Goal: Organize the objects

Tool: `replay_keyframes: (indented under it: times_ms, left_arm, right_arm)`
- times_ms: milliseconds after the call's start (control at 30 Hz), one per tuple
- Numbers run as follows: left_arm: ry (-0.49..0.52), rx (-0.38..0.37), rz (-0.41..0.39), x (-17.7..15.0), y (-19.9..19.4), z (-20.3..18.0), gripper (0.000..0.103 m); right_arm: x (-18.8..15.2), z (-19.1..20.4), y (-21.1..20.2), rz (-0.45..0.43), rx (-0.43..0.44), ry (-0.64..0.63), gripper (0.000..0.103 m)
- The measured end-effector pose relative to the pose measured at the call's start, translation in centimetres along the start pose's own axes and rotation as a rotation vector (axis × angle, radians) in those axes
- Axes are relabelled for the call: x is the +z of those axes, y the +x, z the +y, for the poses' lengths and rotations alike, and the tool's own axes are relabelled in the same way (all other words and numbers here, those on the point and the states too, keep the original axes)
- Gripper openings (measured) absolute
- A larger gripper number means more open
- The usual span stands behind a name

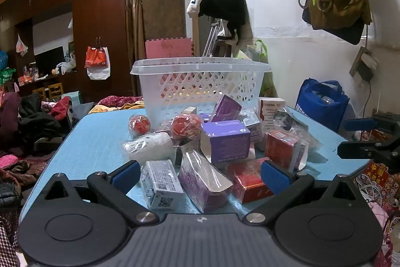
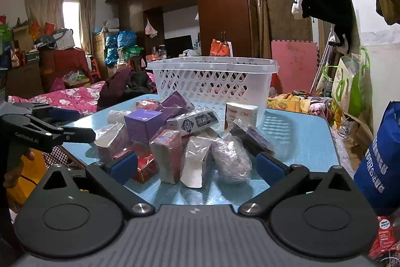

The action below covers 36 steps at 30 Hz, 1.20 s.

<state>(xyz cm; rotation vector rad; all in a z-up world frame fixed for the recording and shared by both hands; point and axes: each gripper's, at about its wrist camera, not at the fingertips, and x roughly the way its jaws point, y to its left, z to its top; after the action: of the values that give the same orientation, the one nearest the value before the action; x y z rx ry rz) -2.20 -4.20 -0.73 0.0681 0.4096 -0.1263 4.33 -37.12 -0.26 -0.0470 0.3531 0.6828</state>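
My left gripper [image 1: 200,175] spread wide, nothing between pads, hovering at near edge of blue table [image 1: 100,137]. My right gripper [image 2: 196,163] likewise wide, empty. Just ahead: heap of wrapped boxes, purple box [image 1: 226,142] upright mid-pile, red box [image 1: 281,148] to its right, white wrapped bundle [image 2: 231,160] nearest right claw. Behind heap, white basket [image 1: 200,84] at table's far side.

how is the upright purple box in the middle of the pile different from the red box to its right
The purple cardboard box looks bare, with its end flap hanging open; the red glossy box is inside clear plastic wrap. The purple box looks larger and shows white lettering on its side; the red box looks smaller and carries a small white label on top. Both stand in the pile on the blue table, in front of the white basket.
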Motion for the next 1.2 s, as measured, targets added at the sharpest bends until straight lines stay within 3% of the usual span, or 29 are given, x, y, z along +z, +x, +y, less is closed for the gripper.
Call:
replay_keyframes:
  times_ms: [1200]
  left_arm:
    - [-0.005, 0.005, -0.002, -0.01, 0.19, 0.3, 0.103]
  right_arm:
    - [-0.32, 0.14, 0.2, 0.015, -0.001, -0.022, 0.103]
